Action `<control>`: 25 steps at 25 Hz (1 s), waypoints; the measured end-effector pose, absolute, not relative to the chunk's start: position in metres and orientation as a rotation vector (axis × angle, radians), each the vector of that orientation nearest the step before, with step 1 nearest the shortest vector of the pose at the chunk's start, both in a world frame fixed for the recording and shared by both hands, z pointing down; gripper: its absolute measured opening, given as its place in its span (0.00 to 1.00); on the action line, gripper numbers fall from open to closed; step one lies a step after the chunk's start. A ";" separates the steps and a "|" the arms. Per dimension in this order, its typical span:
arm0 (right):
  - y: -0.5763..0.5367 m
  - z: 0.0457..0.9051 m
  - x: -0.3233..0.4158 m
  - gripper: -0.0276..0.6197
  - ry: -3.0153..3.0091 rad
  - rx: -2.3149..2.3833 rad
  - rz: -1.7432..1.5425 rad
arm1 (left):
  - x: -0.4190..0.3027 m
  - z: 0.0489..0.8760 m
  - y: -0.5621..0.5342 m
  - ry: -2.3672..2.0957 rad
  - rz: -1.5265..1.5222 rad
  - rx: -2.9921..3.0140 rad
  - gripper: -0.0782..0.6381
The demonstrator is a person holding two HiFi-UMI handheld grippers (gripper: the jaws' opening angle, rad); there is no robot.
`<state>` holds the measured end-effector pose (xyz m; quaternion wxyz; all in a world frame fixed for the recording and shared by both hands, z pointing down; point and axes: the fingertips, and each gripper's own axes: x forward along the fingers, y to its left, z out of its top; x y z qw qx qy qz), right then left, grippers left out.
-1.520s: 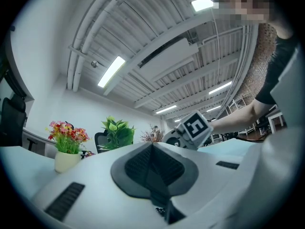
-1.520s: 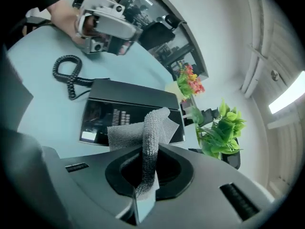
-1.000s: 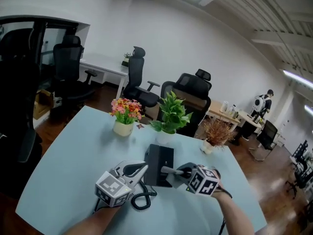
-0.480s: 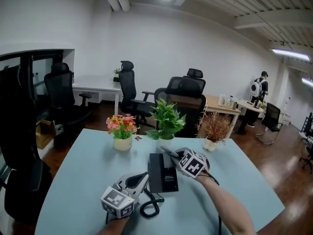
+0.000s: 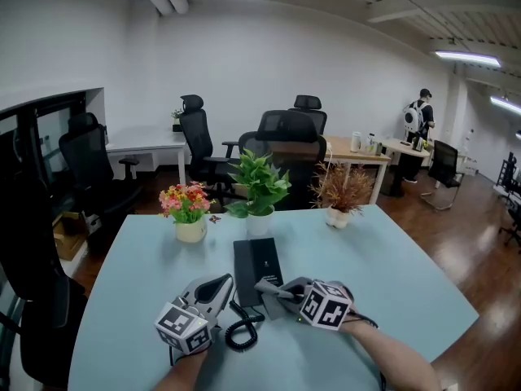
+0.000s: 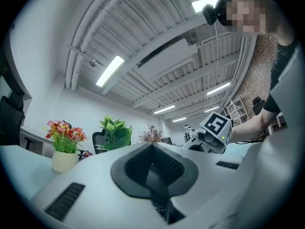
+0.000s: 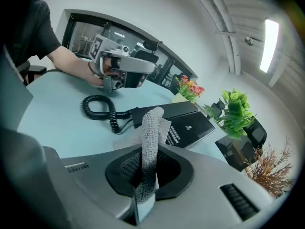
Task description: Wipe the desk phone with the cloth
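Grey cloth (image 7: 149, 140) in closed right claw (image 5: 269, 287); left claw (image 6: 153, 171) closed, empty; one desk phone (image 5: 256, 259), three plants (image 5: 259, 184).

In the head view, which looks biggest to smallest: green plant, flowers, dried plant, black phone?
1. Green plant.
2. Dried plant.
3. Flowers and phone look about alike; the phone is nearer the camera, so no ranking.
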<state>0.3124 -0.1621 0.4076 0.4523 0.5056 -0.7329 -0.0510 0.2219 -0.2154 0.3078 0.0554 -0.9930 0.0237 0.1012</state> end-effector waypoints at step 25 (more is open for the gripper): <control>-0.096 0.307 0.348 0.03 -2.830 1.754 -0.233 | 0.245 0.317 -0.204 -0.076 0.293 -3.027 0.11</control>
